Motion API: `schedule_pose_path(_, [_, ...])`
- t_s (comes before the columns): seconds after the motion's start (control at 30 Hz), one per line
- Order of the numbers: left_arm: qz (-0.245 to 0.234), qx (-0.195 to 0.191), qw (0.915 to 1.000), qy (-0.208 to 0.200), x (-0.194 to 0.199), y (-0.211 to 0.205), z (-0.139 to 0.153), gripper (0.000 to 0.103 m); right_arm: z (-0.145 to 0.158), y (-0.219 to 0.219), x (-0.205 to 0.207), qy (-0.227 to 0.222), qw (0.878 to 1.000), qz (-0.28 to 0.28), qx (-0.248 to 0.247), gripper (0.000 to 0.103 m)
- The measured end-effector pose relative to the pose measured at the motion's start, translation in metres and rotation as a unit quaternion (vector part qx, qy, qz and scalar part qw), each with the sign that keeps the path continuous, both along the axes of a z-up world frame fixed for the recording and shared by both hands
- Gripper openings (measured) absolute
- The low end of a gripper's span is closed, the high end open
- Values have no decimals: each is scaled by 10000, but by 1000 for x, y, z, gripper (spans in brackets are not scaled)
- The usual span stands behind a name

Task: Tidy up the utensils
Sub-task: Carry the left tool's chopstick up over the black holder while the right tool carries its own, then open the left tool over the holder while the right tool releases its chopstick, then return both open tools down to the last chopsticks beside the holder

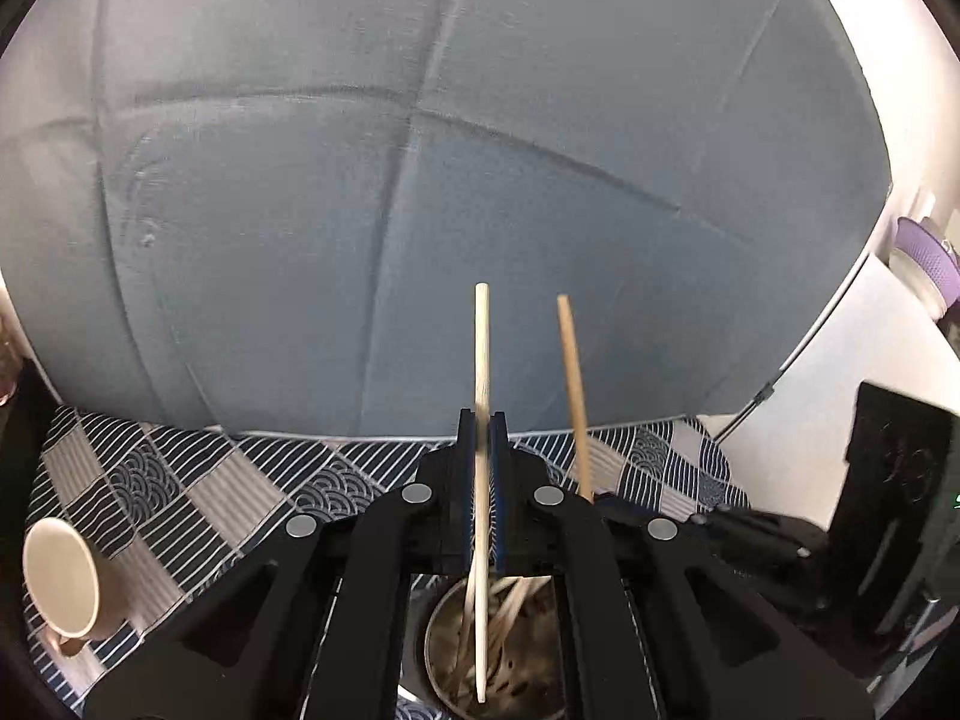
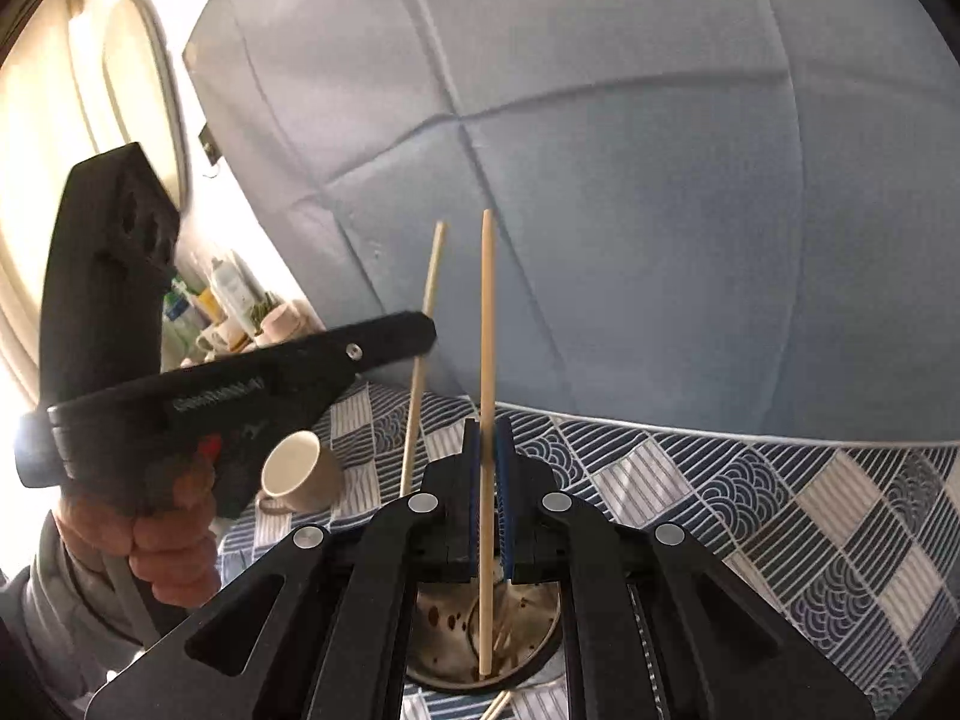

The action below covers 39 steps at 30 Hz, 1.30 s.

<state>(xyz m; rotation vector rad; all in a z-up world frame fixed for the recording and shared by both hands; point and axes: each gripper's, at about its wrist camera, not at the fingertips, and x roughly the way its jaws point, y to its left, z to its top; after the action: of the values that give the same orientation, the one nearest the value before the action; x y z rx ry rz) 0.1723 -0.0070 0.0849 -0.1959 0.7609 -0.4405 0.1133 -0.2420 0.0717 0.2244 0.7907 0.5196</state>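
My left gripper (image 1: 482,420) is shut on a pale chopstick (image 1: 481,354) that stands upright, its lower end inside a metal utensil holder (image 1: 441,654) holding several chopsticks. My right gripper (image 2: 487,429) is shut on a tan chopstick (image 2: 486,312), also upright, its lower end down in the same metal holder (image 2: 540,636). The tan chopstick also shows in the left wrist view (image 1: 573,384), to the right of the pale one. The left gripper's body (image 2: 240,384) and its pale chopstick (image 2: 427,306) show at left in the right wrist view.
A beige mug (image 1: 63,585) lies on its side on the blue patterned cloth (image 1: 210,480), seen too in the right wrist view (image 2: 297,471). A grey-blue padded cushion (image 1: 420,180) rises behind. Bottles and cups (image 2: 228,306) stand far left. A loose chopstick (image 2: 497,705) lies by the holder.
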Motion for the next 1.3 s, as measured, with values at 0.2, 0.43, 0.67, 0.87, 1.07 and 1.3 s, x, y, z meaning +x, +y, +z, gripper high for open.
schedule_pose_path(0.2, [-179,238,9996,-22,-3,-10,-19,5,-10,-6,-2,-44,9997,70,218,5])
schedule_pose_path(0.43, [-251,288,9993,15,-20,-9,-24,5,-7,-15,-17,-76,9998,53,185,8])
schedule_pose_path(0.67, [-97,310,9995,-53,-37,5,-8,26,8,-21,-35,-201,9997,-126,95,9])
schedule_pose_path(0.87, [34,551,9985,-39,-57,15,-6,52,14,-27,-54,-232,9993,-296,-48,20])
schedule_pose_path(1.07, [96,609,9978,252,-74,26,-21,66,14,-30,-74,-323,9980,-457,-302,50])
schedule_pose_path(1.3, [115,684,9952,685,-93,28,-49,80,-6,-38,-93,20,9965,-704,-449,74])
